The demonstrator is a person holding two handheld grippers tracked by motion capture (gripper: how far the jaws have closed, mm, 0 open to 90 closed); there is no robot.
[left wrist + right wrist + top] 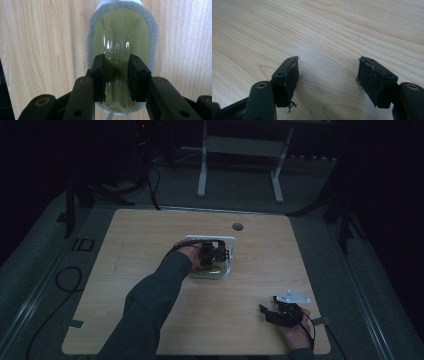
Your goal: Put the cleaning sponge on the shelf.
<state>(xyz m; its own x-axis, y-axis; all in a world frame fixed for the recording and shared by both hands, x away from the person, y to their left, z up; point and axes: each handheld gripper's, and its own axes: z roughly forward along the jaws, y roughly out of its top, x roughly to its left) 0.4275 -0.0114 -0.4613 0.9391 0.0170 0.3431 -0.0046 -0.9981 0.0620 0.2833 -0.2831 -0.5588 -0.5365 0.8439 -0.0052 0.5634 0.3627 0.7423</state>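
In the left gripper view, a yellow-green oval pad with a fuzzy grey rim (152, 32) lies on the wooden table, white showing at both its ends. A clear, glassy upright thing (117, 50) stands on the pad. My left gripper (116, 75) points down over it, one jaw close beside each flank, and I see no squeeze on it. In the high view this left gripper (215, 252) is at the table's middle, over a white frame (212, 239). My right gripper (267, 312) rests near the front right corner, and my right gripper (328, 67) stands open over bare wood.
The wooden table (150, 245) has a round grey cable hole (237, 226) behind the white frame. Beyond the far edge stands a white stand with two legs (240, 150). Cables lie on the dark floor at the left (67, 280).
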